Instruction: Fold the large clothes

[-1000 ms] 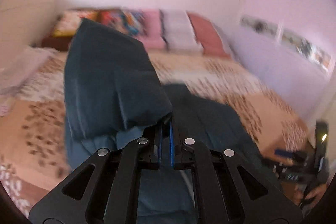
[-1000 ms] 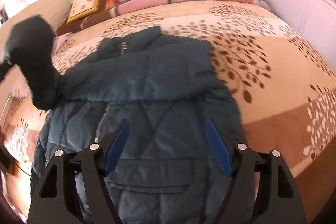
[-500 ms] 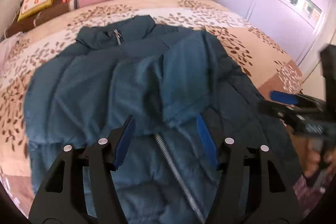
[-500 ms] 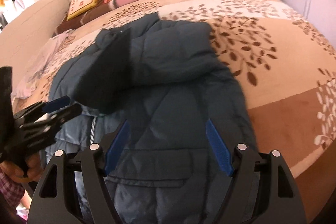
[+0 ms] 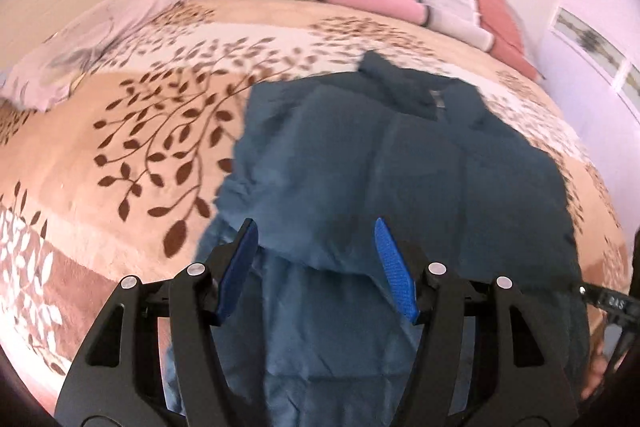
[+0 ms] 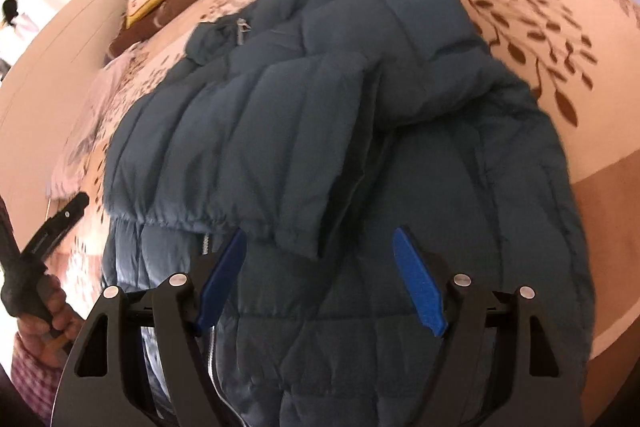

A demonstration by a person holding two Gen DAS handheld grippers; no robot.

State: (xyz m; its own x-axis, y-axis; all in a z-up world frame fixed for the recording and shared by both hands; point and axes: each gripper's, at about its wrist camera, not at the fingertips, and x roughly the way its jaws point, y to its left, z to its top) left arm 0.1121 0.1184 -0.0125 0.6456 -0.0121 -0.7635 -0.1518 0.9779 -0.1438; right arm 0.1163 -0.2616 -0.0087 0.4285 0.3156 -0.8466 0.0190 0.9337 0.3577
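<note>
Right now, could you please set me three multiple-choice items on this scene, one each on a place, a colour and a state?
1. Where does the jacket lie?
A. on the floor
B. on the leaf-patterned bedspread
C. on a chair

2. What colour are the gripper finger pads?
A. red
B. green
C. blue

3. How do the left gripper and right gripper stand?
A. both open, holding nothing
B. both shut on the jacket
C. only the left one shut

Answers: 1 B, bedspread shows all round the jacket; 2 C, blue pads in both wrist views; 3 A, each shows a wide gap between its fingers.
</note>
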